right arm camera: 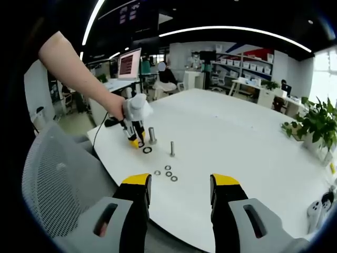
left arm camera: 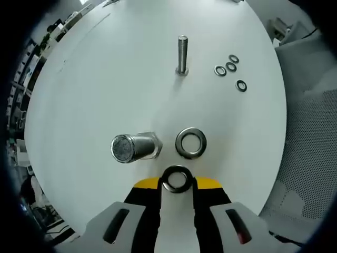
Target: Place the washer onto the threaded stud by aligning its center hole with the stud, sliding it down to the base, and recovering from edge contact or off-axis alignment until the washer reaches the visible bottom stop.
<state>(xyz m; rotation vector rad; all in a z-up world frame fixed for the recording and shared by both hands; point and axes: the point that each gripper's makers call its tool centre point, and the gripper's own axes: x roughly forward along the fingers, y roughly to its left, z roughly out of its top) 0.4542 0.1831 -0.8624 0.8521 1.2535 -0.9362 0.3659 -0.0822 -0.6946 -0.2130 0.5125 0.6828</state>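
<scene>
Right gripper view — white table [right arm camera: 253, 142], office.

A matt white table [left arm camera: 105, 79] carries bright metal hardware: a slim threaded stud [left arm camera: 182, 54] with a ridged shank, a thick bolt [left arm camera: 134, 147] with a dull, grainy end face, and a large washer [left arm camera: 190, 142], smooth and polished. A darker, glossy washer [left arm camera: 176, 178] sits between the left gripper [left arm camera: 177, 185] tips, which are yellow and black over smooth pale-grey plastic. Three small washers [left arm camera: 230, 67] look dark and shiny. The right gripper [right arm camera: 180, 191] shows the same yellow, black and grey plastic. A chair [right arm camera: 58, 174] has grey perforated mesh.
</scene>
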